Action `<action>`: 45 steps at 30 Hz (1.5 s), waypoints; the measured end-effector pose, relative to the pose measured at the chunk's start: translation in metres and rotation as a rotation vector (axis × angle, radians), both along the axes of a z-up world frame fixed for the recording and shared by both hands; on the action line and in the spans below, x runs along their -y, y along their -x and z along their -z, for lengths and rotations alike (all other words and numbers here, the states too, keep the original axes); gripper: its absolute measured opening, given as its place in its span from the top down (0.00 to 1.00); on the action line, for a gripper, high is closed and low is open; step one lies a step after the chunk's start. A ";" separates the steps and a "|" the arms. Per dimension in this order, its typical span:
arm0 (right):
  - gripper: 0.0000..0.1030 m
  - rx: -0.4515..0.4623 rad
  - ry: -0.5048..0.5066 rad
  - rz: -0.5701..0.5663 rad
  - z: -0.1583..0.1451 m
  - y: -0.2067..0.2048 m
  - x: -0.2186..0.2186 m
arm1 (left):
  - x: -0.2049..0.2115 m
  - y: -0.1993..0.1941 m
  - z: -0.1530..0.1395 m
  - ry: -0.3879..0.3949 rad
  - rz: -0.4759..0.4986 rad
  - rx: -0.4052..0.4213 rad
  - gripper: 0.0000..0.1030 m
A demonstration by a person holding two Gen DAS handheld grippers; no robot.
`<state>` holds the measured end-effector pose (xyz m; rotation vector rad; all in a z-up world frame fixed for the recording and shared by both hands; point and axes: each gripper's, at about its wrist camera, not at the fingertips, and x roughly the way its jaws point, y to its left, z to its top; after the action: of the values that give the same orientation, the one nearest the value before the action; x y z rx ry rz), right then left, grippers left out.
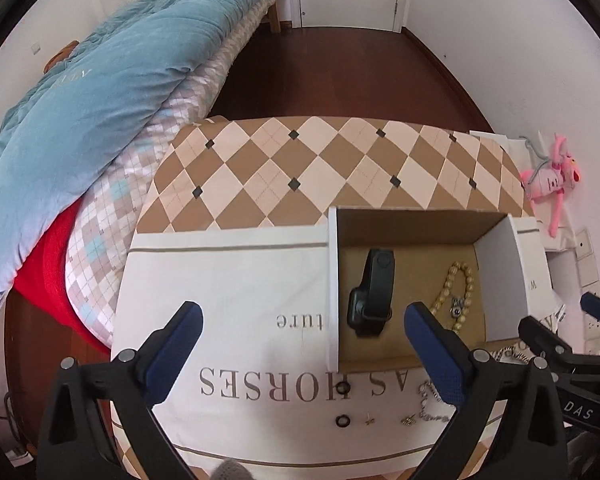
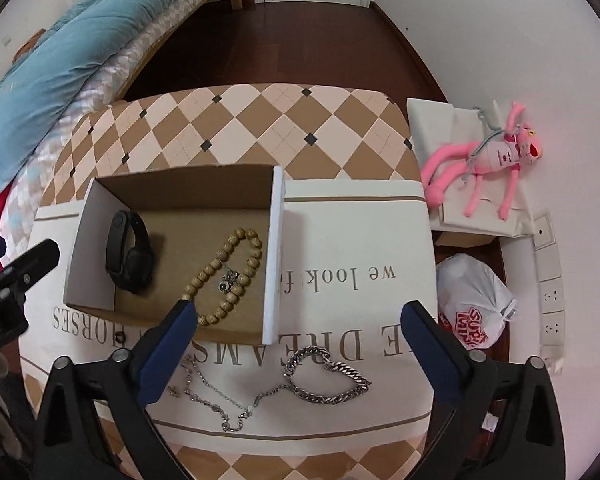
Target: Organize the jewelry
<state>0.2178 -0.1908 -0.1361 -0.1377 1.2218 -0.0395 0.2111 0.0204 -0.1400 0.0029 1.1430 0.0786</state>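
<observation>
Fingers of both the left gripper (image 1: 302, 344) and right gripper (image 2: 300, 340) are spread wide and empty above the cloth (image 2: 360, 240). At the right gripper's 6 o'clock lie one chain (image 2: 328, 376) and one necklace (image 2: 216, 396); two rings (image 1: 343, 404) lie at the left gripper's 5 o'clock. One box (image 2: 274, 256), at the right gripper's 11 o'clock, holds one watch (image 2: 128, 250) and one bead bracelet (image 2: 228, 276).

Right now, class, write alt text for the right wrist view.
An open claw hovers over a silver chain bracelet and thin necklace on a printed cloth. Behind, a cardboard box holds a black watch and wooden beads.
</observation>
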 end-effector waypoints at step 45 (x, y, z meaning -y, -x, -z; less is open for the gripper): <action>0.00 0.319 -0.159 0.077 -0.094 0.135 0.019 | -0.003 0.117 -0.064 0.008 -0.061 0.168 0.00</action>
<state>0.0832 -0.2097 -0.0422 0.0531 0.9068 -0.0297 0.0939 0.0231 -0.0755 -0.0448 0.9755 0.1263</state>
